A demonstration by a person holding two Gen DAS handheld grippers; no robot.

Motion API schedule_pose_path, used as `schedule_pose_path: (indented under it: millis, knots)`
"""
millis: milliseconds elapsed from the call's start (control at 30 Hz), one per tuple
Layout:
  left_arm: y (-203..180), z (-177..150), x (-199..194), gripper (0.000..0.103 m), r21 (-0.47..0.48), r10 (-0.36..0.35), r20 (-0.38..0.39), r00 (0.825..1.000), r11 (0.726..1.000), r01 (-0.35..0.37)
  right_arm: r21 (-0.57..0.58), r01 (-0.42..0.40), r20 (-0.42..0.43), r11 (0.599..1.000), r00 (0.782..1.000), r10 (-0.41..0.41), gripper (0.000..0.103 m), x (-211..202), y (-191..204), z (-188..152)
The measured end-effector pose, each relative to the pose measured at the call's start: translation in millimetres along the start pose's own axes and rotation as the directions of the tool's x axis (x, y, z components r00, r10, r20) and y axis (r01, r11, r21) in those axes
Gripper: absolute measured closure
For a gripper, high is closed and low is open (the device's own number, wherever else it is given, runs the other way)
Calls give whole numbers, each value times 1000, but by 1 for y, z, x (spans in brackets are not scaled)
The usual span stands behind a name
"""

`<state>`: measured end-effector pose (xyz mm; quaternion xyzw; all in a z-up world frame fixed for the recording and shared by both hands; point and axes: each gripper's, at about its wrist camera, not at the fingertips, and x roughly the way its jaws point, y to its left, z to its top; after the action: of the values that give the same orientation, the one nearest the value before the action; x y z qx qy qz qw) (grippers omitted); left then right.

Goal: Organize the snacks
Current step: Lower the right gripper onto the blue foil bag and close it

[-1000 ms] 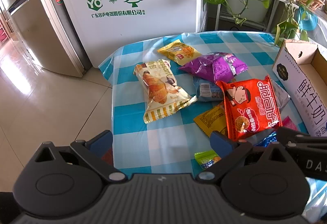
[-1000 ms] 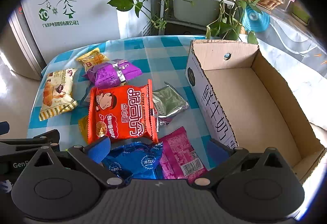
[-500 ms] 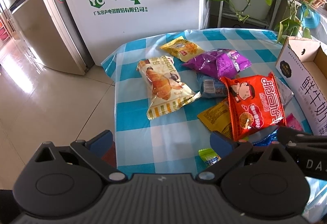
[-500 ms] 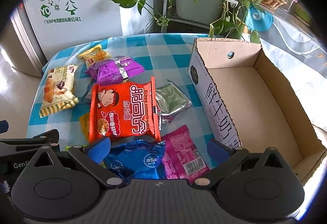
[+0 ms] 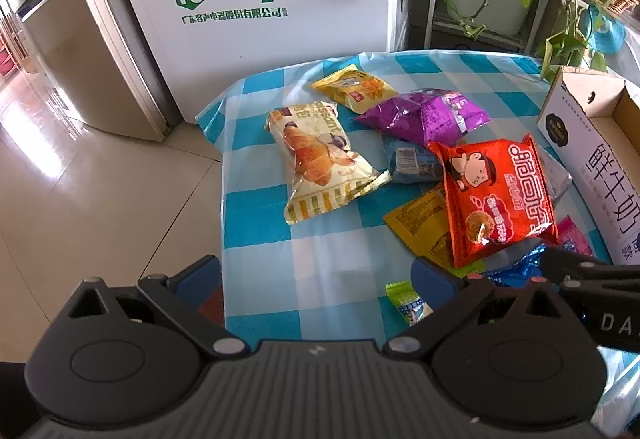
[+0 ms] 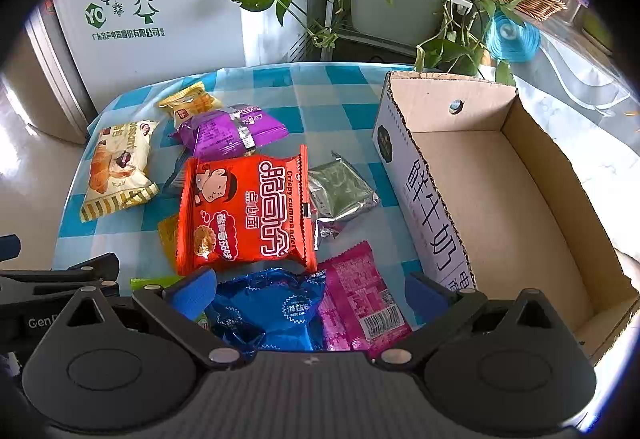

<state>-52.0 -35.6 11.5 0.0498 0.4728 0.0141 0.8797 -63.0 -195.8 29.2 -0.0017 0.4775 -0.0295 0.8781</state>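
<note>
I hovered my right gripper [image 6: 310,289], spread and empty, over the blue pack [image 6: 264,309], which next needed pinching for the box [image 6: 520,207].

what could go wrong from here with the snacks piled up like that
1. The red packet overlaps the yellow packet and lies against the blue packet, so a grasp by the open right gripper may drag neighbours.
2. The croissant packet lies near the table edge; a nudge from the open left gripper might push it off.
3. The grippers sit close together and may collide.
</note>
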Motion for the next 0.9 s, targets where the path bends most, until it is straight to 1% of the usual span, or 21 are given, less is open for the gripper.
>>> schedule_pose_path:
  millis: [567,900]
  knots:
    - [-3,-4,-3,4,1,3,0,1000,1000,-3,-25,3,10,1000,1000,-2,0,-2,-1,-3]
    - [-2,-9,-3,3,-15,-18,-6,1000,1000,18,-42,-10,16,999,1000,11,0,-5,-3,-5]
